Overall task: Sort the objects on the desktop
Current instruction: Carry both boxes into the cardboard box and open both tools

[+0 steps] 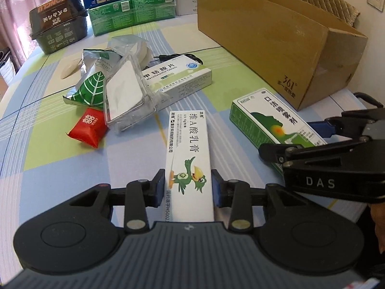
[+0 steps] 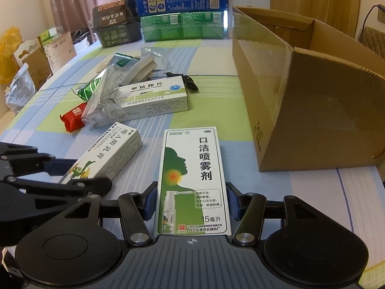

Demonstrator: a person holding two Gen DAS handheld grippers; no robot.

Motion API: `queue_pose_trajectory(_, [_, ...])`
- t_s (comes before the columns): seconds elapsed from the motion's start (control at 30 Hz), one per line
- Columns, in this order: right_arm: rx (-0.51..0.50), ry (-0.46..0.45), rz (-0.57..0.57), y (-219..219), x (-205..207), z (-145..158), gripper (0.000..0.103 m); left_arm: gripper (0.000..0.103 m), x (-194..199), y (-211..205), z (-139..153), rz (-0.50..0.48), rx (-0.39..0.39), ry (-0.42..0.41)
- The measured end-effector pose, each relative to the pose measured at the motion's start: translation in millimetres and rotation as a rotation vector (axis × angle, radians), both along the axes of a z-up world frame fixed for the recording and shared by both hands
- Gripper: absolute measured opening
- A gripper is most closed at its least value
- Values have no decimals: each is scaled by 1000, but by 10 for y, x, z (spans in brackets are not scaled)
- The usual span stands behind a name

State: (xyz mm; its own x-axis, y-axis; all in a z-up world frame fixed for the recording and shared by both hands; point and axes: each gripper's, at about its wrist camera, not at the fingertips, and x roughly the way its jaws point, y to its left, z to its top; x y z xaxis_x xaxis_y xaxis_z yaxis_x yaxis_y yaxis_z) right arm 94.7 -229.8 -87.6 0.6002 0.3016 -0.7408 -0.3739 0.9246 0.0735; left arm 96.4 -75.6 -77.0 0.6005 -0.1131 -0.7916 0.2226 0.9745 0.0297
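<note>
Your left gripper (image 1: 189, 187) pinches the ointment box (image 1: 189, 159); your right gripper (image 2: 191, 204) has its pads squeezing the spray box (image 2: 192, 180). Both boxes sit near the table's (image 1: 48, 159) front edge, beside the cardboard box (image 1: 276, 48).

Tablecloth (image 1: 48, 144): checks of pale blue, light green and cream
Ointment box (image 1: 190, 159): white, green cartoon bird
Spray box (image 2: 192, 180): white and green, green head silhouette
Candy wrapper (image 1: 87, 127): red
Leaf packet (image 1: 92, 89): green, white veins
Cardboard box (image 1: 276, 48): plain brown
</note>
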Motion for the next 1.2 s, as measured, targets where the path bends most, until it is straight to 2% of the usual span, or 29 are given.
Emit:
queue_pose_trajectory(0.4, [-3,-1,-10,12,32,4,53,33,108,18,-24,13,-25,-9])
queue_pose_trajectory(0.67, [22,-44,-24,-66,-105,223,53,33,-33,-19,121,29,-7,-33])
queue_pose_trajectory(0.8, [32,-81,-24,-119,-233,440,53,33,-156,-12,308,56,-19,-49])
queue_pose_trajectory(1.0, [49,-163,-54,-337,-336,949,53,33,-320,-63,674,73,-41,-84])
queue_pose_trajectory(1.2, [41,-239,-94,-688,-281,1394,53,33,-293,-330,1087,36,-77,-141])
